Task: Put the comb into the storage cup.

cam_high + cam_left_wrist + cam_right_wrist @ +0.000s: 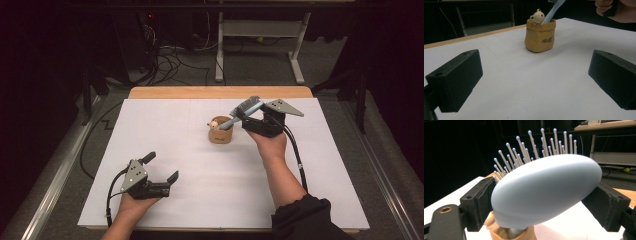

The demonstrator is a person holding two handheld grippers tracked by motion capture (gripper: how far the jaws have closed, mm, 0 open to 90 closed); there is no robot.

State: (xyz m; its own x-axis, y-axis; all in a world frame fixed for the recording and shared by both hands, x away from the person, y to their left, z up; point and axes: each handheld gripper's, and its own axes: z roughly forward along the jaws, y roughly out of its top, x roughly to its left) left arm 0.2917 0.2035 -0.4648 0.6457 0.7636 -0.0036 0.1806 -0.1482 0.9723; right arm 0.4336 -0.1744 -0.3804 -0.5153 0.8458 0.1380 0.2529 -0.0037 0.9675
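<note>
A light blue hairbrush (245, 107) leans with its handle (552, 11) inside a small tan bag-shaped holder (220, 134) that has a bear figure on its rim. The holder stands upright near the middle of the white table (200, 165). My right gripper (248, 114) is shut on the brush's head (546, 192), one pad against each side and the bristles pointing up and away. The holder (509, 235) sits just below the head. My left gripper (161, 167) rests at the front left, jaws open with nothing between them, and faces the holder (540, 37).
A wooden strip (220, 92) runs along the table's far edge. Beyond it are a white desk frame (260, 30) and cables on the floor (170, 62). A hand (616, 10) shows at the top right of the left gripper view.
</note>
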